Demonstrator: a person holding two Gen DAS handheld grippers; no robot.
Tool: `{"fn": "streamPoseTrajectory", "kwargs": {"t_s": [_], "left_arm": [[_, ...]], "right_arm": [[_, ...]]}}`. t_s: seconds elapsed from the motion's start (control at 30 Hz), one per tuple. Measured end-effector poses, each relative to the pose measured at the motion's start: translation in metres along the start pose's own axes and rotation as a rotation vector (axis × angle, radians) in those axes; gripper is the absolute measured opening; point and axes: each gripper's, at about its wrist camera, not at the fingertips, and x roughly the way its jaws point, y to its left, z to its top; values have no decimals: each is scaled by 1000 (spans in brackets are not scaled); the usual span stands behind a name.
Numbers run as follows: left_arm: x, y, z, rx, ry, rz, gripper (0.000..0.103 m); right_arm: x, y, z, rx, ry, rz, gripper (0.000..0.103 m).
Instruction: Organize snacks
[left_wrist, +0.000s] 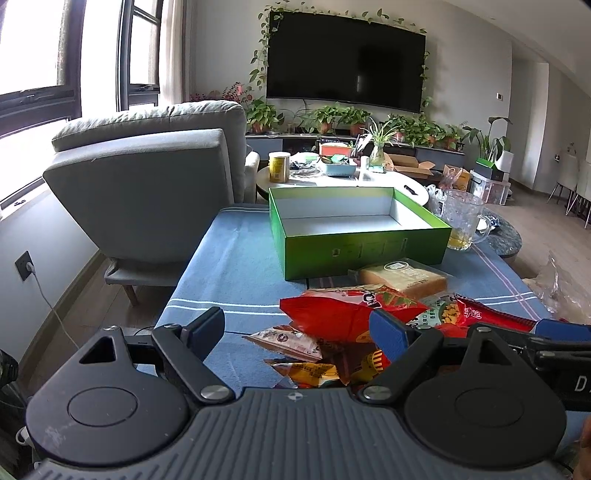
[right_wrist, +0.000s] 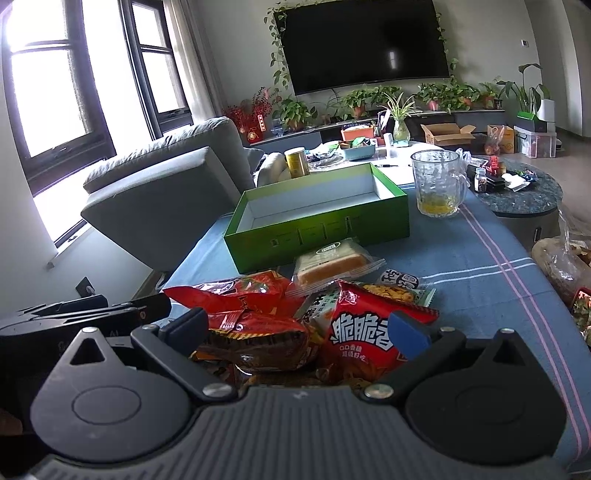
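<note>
An empty green box (left_wrist: 362, 251) (right_wrist: 321, 232) with a white inside stands on the blue striped tablecloth (left_wrist: 229, 266). In front of it lies a wrapped bread slice (left_wrist: 402, 277) (right_wrist: 332, 264), then a heap of snack bags. My left gripper (left_wrist: 295, 328) is open low over the heap's left side, above a red bag (left_wrist: 343, 314) and a small pale packet (left_wrist: 284, 339). My right gripper (right_wrist: 297, 330) is open with a dark red bag (right_wrist: 258, 343) and a red bag with white lettering (right_wrist: 358, 332) between its fingers; neither pad visibly presses them.
A glass mug (left_wrist: 461, 218) (right_wrist: 439, 184) with yellow dregs stands right of the box. A grey armchair (left_wrist: 147, 177) backs onto the table's left side. A crinkled plastic bag (right_wrist: 561, 258) lies at the right edge. A cluttered round table sits beyond.
</note>
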Motion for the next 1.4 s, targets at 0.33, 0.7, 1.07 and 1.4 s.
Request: {"fn": "streamPoseTrajectory", "kwargs": {"t_s": [0.33,0.7,1.07,1.4], "left_arm": [[1,3,1,-7,-6,7,84],[0,5,1,-11,-7,12,84],[0,9,3,-17,-10,15,84],[-1,10,4,-16,-14,16,84]], "right_arm": [[-1,5,0,-1,3,6,72],[1,6,0,-4,7,10,72],[1,11,1,-15,7,15,72],[2,12,3,-17,7,17,72]]}}
